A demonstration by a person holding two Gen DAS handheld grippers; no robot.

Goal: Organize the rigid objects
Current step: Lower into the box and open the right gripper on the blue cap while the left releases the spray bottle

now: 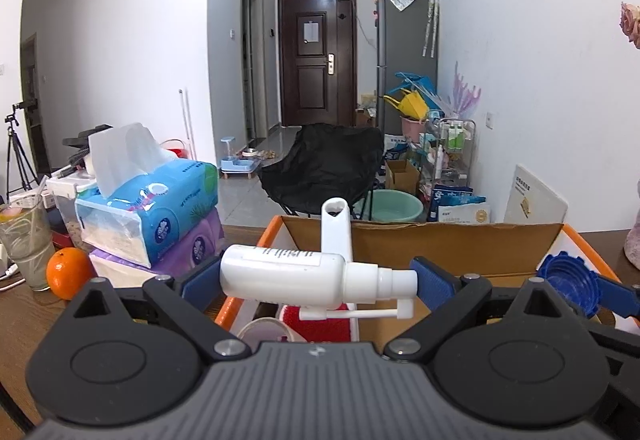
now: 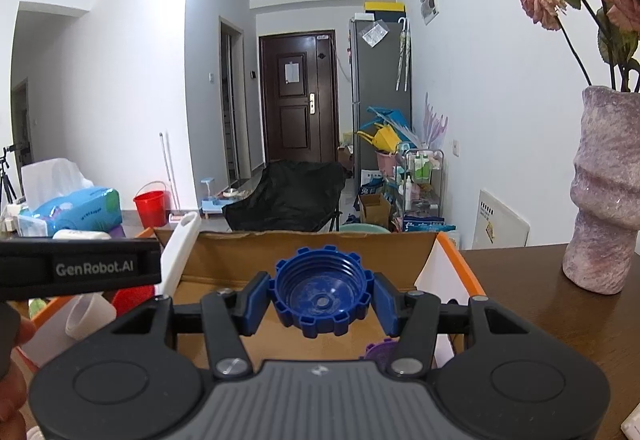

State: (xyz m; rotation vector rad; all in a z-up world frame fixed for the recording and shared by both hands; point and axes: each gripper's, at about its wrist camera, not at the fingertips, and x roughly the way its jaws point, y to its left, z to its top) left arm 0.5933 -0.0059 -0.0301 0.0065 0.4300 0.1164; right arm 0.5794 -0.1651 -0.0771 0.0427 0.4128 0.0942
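Left wrist view: your left gripper (image 1: 316,282) clamps the spray bottle (image 1: 308,277) lengthwise; at three o'clock, your right gripper (image 2: 320,298) pinches the blue cap (image 2: 320,290), both poised over the cardboard box (image 1: 440,244) for dropping in.

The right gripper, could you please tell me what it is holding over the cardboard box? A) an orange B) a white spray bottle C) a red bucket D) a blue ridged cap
D: the right gripper has both blue pads pressed on the blue cap, above the cardboard box.

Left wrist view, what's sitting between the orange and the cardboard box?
In the left wrist view, the stacked tissue packs lie between the orange and the cardboard box.
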